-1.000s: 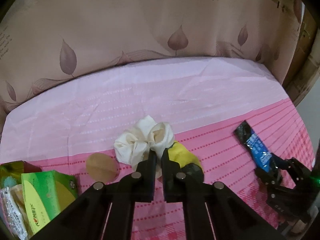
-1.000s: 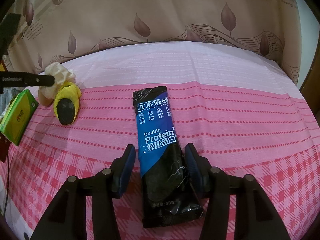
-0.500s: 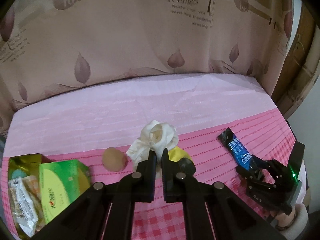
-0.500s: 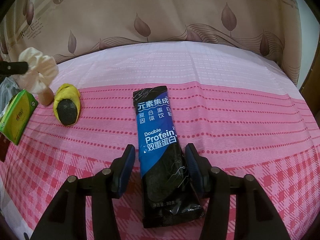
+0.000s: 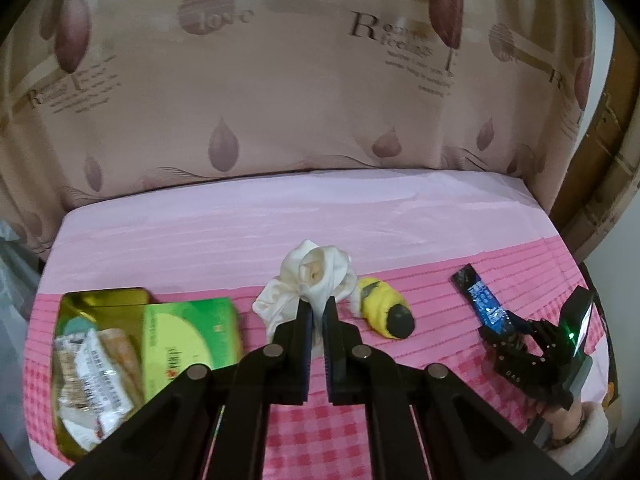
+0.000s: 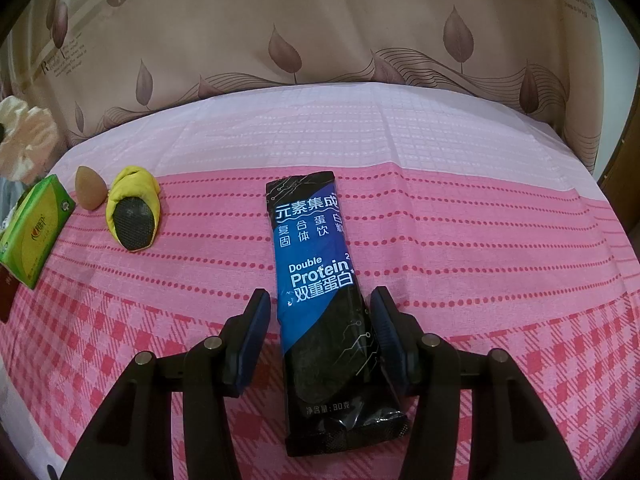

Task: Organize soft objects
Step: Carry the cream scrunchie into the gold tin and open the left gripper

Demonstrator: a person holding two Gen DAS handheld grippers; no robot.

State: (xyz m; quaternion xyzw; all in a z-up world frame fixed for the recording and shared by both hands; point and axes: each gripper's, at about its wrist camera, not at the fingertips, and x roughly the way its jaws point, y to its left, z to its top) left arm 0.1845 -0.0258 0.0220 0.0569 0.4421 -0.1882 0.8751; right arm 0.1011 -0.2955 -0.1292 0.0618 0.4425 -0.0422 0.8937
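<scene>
My left gripper is shut on a cream fabric scrunchie and holds it in the air above the bed; the scrunchie also shows at the left edge of the right wrist view. A yellow and black soft toy lies on the pink sheet, also in the right wrist view. A tan egg-shaped sponge sits beside it. My right gripper is open, its fingers astride a black and blue protein packet lying flat.
A green tissue pack lies by a gold tin holding snack wrappers at the left. A leaf-print curtain hangs behind the bed. A wooden frame stands at the right.
My left gripper has lifted the scrunchie off the bed and pulled back and to the left. The sponge it covered now shows. The right gripper has not moved.
</scene>
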